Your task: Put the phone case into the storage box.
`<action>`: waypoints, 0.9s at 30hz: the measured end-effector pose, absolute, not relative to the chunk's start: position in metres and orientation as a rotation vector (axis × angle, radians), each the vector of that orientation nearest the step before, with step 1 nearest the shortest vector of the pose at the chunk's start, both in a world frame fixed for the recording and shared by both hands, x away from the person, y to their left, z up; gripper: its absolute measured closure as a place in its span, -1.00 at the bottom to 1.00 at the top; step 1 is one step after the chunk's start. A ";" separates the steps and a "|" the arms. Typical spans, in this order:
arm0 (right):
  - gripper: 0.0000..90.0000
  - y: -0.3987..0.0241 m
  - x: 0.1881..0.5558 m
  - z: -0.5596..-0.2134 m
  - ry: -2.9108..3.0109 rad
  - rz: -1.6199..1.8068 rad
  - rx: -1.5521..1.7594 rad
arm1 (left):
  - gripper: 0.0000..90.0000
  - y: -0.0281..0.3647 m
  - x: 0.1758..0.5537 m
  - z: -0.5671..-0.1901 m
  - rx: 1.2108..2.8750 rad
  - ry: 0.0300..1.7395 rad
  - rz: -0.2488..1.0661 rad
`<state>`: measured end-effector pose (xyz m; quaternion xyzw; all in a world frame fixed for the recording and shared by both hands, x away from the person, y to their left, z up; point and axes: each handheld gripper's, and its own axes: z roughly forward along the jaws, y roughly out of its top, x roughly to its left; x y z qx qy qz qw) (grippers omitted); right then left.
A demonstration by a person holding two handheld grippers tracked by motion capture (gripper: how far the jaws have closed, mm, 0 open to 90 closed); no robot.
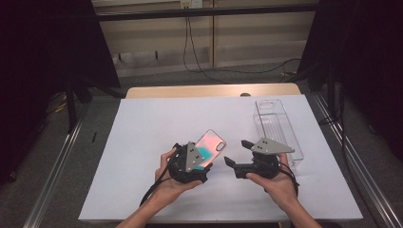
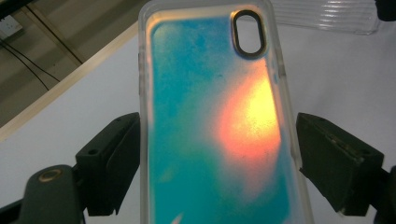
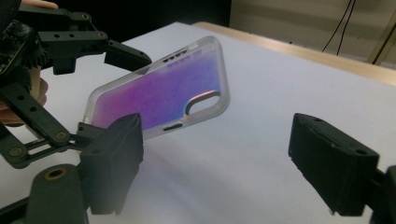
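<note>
The left gripper [image 1: 202, 159] clamps an iridescent phone case [image 1: 210, 145] by its long sides, lifted and tilted above the middle of the white table [image 1: 142, 133]. Just beside it, the right gripper [image 1: 235, 154] stands wide with nothing between its jaws. A clear plastic tray [image 1: 280, 126] lies near the table's right edge

Phone case [image 2: 215, 121]: glossy iridescent plastic, clear rim. Tray [image 1: 278, 126]: clear ribbed plastic. Fingers [image 3: 334, 163]: matt black.

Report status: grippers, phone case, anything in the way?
Left gripper shut on phone case, held tilted above the white sheet. Right gripper open, jaws empty, beside it. Clear plastic tray off right, nothing blocking.
</note>
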<state>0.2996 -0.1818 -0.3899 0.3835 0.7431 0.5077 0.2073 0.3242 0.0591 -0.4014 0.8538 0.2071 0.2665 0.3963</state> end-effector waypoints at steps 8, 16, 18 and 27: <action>-0.53 -0.183 0.310 -0.385 2.063 1.385 1.130 | -0.63 0.051 0.327 -0.404 2.133 0.502 0.725; -0.56 -0.178 0.317 -0.388 2.107 1.371 1.195 | -0.63 0.053 0.324 -0.407 2.128 0.505 0.738; -0.61 -0.176 0.318 -0.389 2.111 1.366 1.205 | -0.63 0.055 0.324 -0.407 2.123 0.505 0.745; -0.50 -0.172 0.321 -0.382 2.104 1.374 1.286 | -0.63 0.057 0.323 -0.404 2.105 0.496 0.790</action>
